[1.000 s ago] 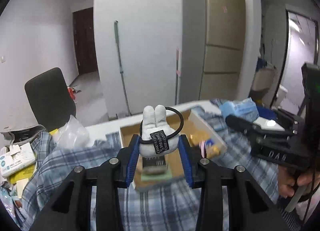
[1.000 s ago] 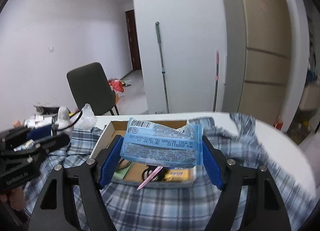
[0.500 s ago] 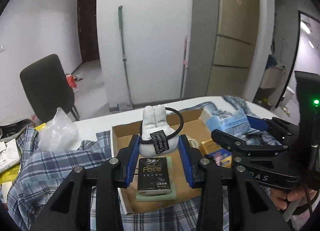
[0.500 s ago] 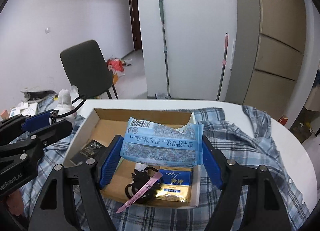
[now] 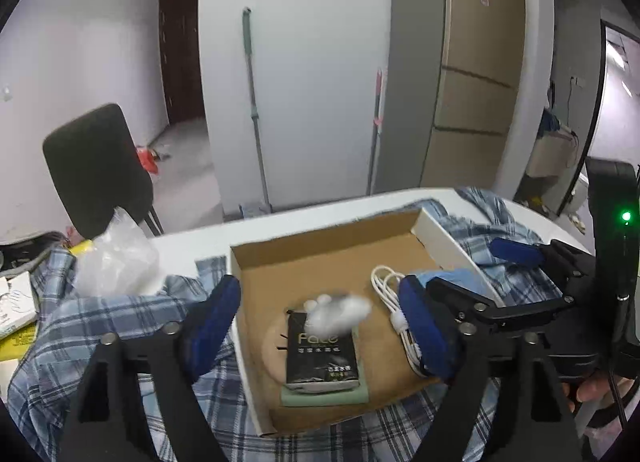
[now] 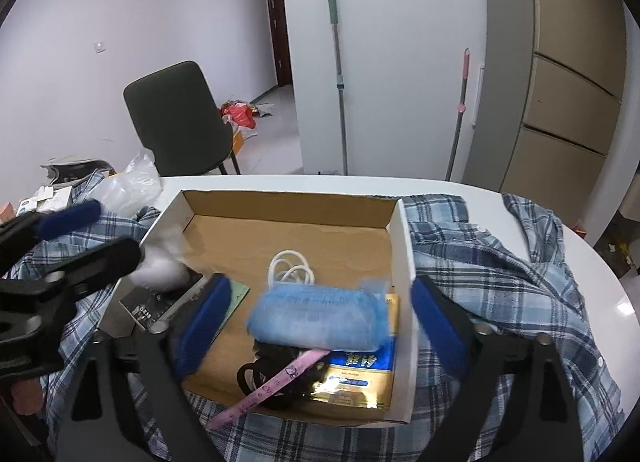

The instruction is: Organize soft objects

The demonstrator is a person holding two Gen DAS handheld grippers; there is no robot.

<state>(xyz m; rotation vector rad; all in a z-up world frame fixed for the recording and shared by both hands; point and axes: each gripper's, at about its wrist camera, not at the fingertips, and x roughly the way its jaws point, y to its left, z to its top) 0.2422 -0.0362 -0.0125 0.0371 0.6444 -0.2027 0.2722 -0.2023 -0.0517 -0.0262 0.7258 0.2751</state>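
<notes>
both the left hand-held gripper and right hand-held gripper are standing spread wide over the cardboard box, the blurred white plush and blue packet apparently dropping inside it, leaving the plaid shirt beside the box.

Left hand-held gripper and right hand-held gripper both hover with jaws spread wide.
</notes>
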